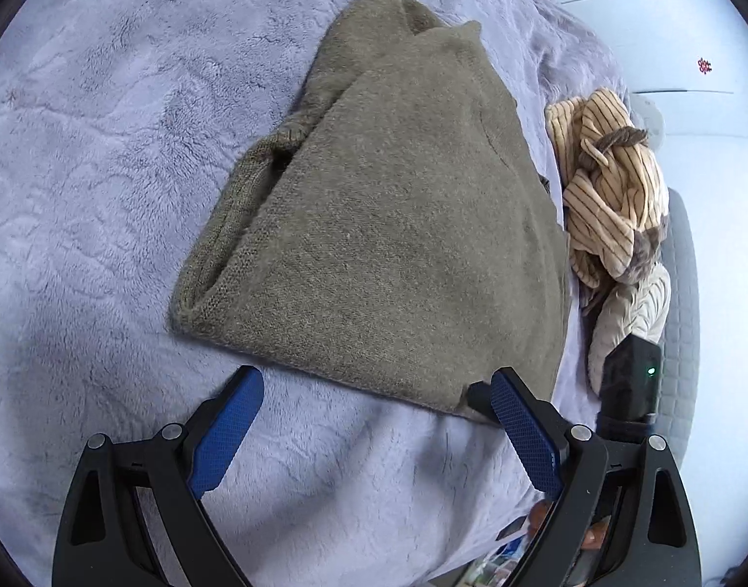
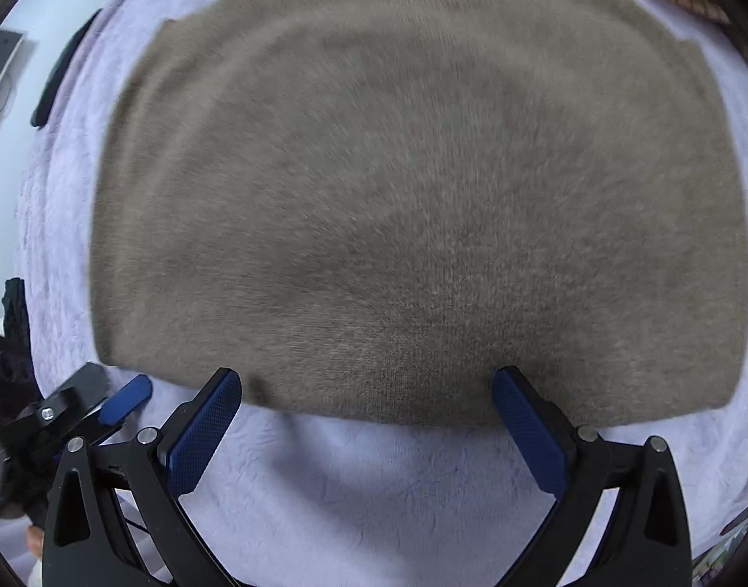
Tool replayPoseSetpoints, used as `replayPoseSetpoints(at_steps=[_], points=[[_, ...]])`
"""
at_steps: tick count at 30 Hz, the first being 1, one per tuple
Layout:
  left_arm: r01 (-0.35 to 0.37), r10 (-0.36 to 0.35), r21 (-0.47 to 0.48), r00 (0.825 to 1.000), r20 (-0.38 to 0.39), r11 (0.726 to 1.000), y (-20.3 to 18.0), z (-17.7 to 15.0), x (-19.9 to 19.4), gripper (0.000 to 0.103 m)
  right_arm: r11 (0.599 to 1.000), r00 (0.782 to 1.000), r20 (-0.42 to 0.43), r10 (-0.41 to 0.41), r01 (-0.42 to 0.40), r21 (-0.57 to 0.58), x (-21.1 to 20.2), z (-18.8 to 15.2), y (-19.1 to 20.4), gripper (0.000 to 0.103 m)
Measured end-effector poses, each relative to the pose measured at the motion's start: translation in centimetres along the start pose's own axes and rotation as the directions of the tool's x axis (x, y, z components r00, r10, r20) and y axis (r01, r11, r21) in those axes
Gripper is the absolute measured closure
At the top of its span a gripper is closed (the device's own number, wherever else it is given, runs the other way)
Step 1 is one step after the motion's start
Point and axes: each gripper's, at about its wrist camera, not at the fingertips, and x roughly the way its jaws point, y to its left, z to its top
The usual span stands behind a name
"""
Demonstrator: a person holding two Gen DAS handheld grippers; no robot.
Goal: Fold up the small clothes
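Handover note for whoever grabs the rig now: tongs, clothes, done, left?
Left tongs: open, empty, at the near edge of the olive sweater.
Right tongs: open, empty, at the same sweater's near hem.
Sweater lies folded on the lavender blanket.
Striped garment sits crumpled beyond the sweater, unfolded.
Left: probably finish or move the sweater, then fold the striped one.

I see even, cool daylight in both views, no glare. Left wrist view is sharp; soft shadow under the sweater [image 1: 393,225]. Right wrist view shows motion blur across the knit. Both have dark, bowed fisheye corners.
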Motion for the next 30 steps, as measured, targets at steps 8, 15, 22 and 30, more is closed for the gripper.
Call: replayPoseSetpoints(at_steps=[8, 15, 22, 30], points=[[0.067, -0.066, -0.012, 0.994, 0.083, 0.998, -1.1, 0.9, 0.0, 0.009, 0.996, 0.999, 0.003, -0.036, 0.037, -0.084, 1.2, -0.3, 0.8, 0.0], [0.024, -0.03, 0.059, 0.995, 0.097, 0.998, -2.5, 1.4, 1.9, 0.009, 0.998, 1.0, 0.017, 0.026, -0.025, -0.053, 0.7, -0.3, -0.4, 0.0], [-0.007, 0.012, -0.03, 0.984, 0.178, 1.0, -2.6, 2.6, 2.9, 0.009, 0.997, 0.999, 0.026, 0.024, -0.022, -0.072, 0.7, -0.3, 0.0, 0.0], [-0.159, 0.165, -0.044, 0.958, 0.235, 0.986, -4.2, 3.3, 3.0, 0.09, 0.997, 0.997, 0.045, 0.061, -0.058, -0.059, -0.8, -1.9, -0.9, 0.0]])
